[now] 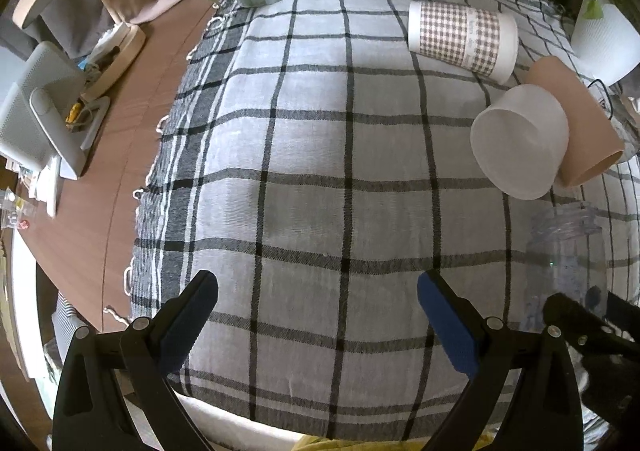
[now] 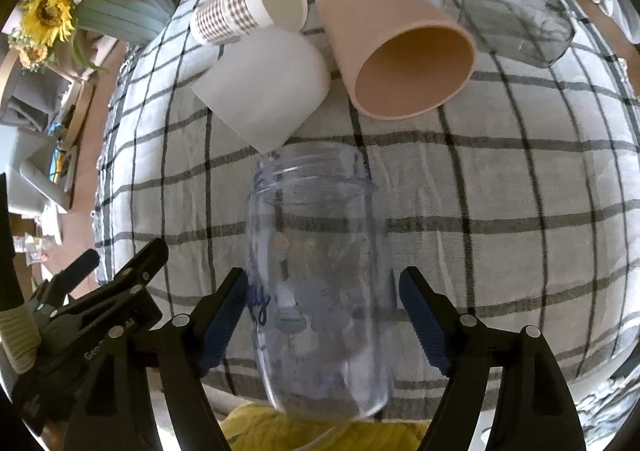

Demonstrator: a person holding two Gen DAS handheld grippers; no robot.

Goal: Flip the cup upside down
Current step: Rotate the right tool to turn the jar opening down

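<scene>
Right gripper (image 2: 322,309) sits low in the frame with its blue-padded fingers (image 2: 226,321) spread on either side of the clear plastic cup (image 2: 320,271). The pads look just beside the cup's walls; whether they press on it I cannot tell, since the wall is see-through and slightly blurred. The cup is in the lower middle of the right wrist view, mouth toward the top of the frame, printed side facing the camera, over the checked cloth (image 2: 500,211) on the counter.

Left gripper (image 1: 318,317) is at the bottom of its own view, fingers wide apart over bare cloth, holding nothing. The same clear cup shows at the lower right there.

Now the grip. My read: close squarely on the middle of the body, below the threaded rim, so the smooth wall does not slide out during the turn. Lift first, then roll the wrist, so the rim clears the cloth and does not snag a fold.

Watch the neighbours. The white cup (image 2: 264,91) lies on its side just above the clear cup's mouth, with the tan cup (image 2: 400,51) beside it and the gingham cup (image 2: 244,5) behind. Setting the mouth down flat on open cloth, nearer the bottom of the frame, looks safest.
</scene>
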